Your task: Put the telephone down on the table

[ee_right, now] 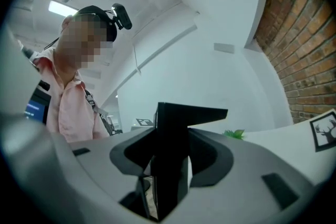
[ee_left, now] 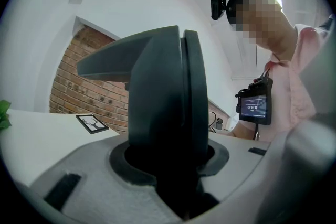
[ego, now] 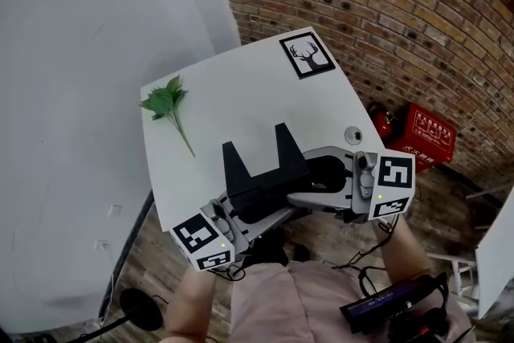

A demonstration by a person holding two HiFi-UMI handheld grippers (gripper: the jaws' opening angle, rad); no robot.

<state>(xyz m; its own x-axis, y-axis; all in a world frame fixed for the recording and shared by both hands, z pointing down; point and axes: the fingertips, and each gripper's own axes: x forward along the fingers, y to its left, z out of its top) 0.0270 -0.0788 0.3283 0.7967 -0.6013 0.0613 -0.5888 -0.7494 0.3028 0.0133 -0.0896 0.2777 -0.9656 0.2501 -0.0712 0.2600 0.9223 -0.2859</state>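
Left gripper (ego: 250,213) and right gripper (ego: 315,187) each pinch one end of the black telephone (ego: 265,169), held over the white table (ego: 241,84)'s near edge; advisable to lower both ends evenly, level, before loosening either.

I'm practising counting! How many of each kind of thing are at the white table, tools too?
Phone: 1
Leaf sprig: 1
Deer picture: 1
Small round thing: 1
Grippers: 2, the left gripper and the right gripper, both holding the phone
Total: 6
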